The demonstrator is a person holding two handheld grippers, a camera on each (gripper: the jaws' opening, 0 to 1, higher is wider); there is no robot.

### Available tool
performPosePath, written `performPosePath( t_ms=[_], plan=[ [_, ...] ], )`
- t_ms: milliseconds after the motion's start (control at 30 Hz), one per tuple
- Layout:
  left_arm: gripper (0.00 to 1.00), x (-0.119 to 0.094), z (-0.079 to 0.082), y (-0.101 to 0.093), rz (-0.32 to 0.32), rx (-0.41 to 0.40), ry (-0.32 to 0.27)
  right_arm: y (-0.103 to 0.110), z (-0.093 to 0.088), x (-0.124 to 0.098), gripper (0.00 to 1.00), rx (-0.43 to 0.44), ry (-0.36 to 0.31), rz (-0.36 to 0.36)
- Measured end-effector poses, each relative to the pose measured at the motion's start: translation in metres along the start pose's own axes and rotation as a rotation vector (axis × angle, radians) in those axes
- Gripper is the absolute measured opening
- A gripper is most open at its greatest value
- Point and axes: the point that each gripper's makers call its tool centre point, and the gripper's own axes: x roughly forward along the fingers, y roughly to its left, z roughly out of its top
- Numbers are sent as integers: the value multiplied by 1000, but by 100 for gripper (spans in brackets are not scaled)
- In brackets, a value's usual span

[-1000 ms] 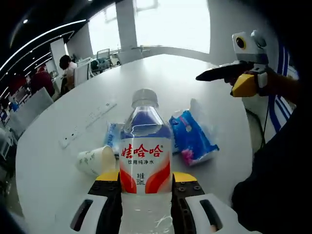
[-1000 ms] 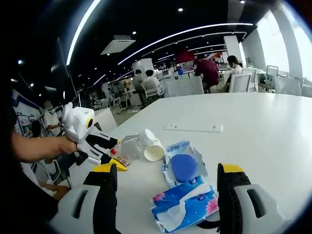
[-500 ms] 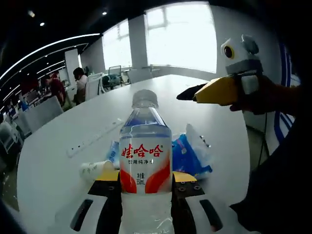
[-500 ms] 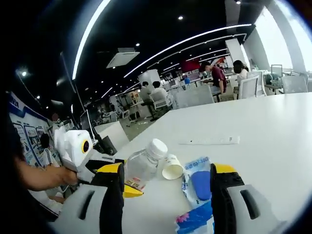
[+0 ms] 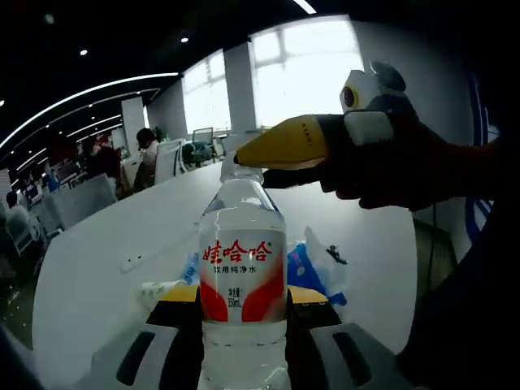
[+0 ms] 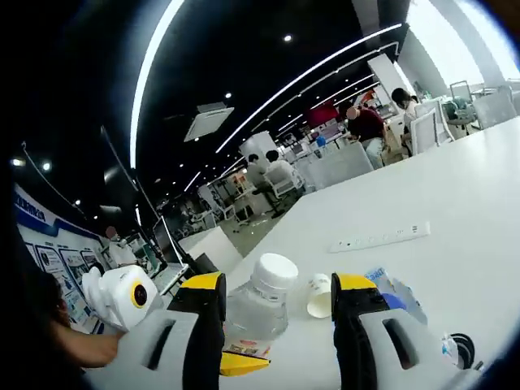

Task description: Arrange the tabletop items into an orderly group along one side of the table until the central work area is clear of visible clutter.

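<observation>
Here the left claw (image 5: 242,313) clamps the water bottle (image 5: 242,268) upright above the white counter (image 5: 106,268). The right claw (image 6: 276,296) is spread wide, its jaws either side of the bottle's white cap (image 6: 275,270), not touching. A paper cup (image 6: 322,295) lies tipped on the counter beside a blue tissue pack (image 5: 315,268); a power strip (image 6: 379,237) sits further back.

- Right tool (image 6: 276,302) moved in from well apart to the water bottle (image 5: 242,268); its jaws now straddle the bottle's cap (image 6: 275,271).
- Bottle lifted higher off the desk (image 5: 106,268), paper cup (image 6: 321,294) now lower behind it.
</observation>
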Motion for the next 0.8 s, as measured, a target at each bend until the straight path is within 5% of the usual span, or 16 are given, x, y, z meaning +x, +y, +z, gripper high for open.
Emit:
performPosePath(
  t_ms=[433,800],
  plan=[
    [35,-3,2,-4,22,-11,-29,7,1,5,22,93,-2,46],
    [35,-3,3,-5,31,-25,-40,3,-3,8,21,101,19,33]
  ],
)
